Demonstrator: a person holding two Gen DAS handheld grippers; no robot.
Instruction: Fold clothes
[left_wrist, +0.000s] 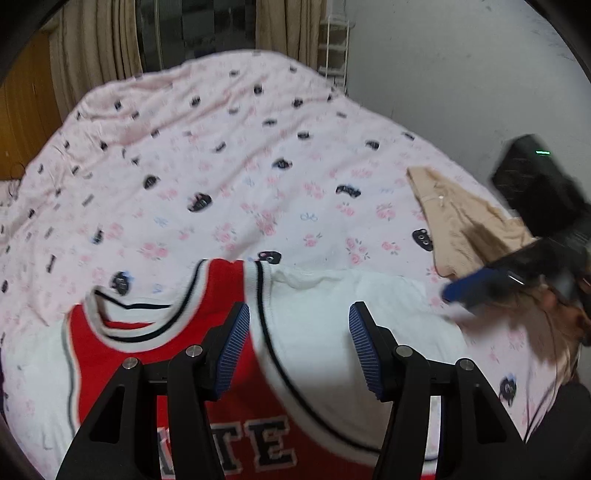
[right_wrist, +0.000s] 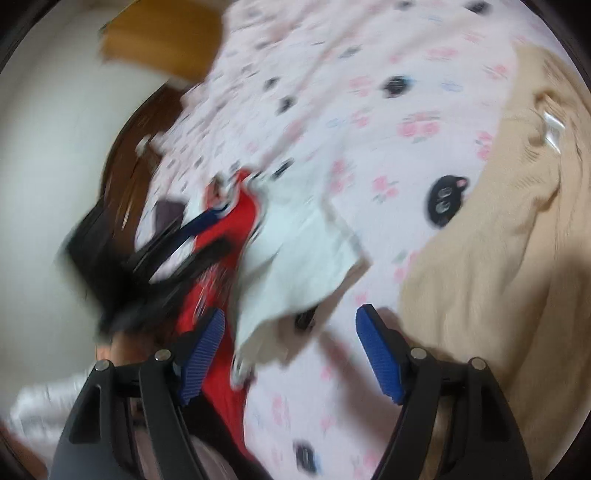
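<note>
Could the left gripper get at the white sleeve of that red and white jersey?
Probably yes: the left gripper is open right above the jersey's white sleeve, with nothing between them.

Wide bare stretch of pink floral bedsheet ahead of the left claw, red-and-white sleeved jersey directly beneath it, crumpled beige knit garment to its right, right claw alongside that garment.

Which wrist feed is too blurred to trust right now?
Right wrist view: heavy motion smear across the jersey and bedsheet; only its own fingers look sharp. Left wrist view: mostly crisp, jersey lettering readable, only the right gripper at the edge streaks.
</note>
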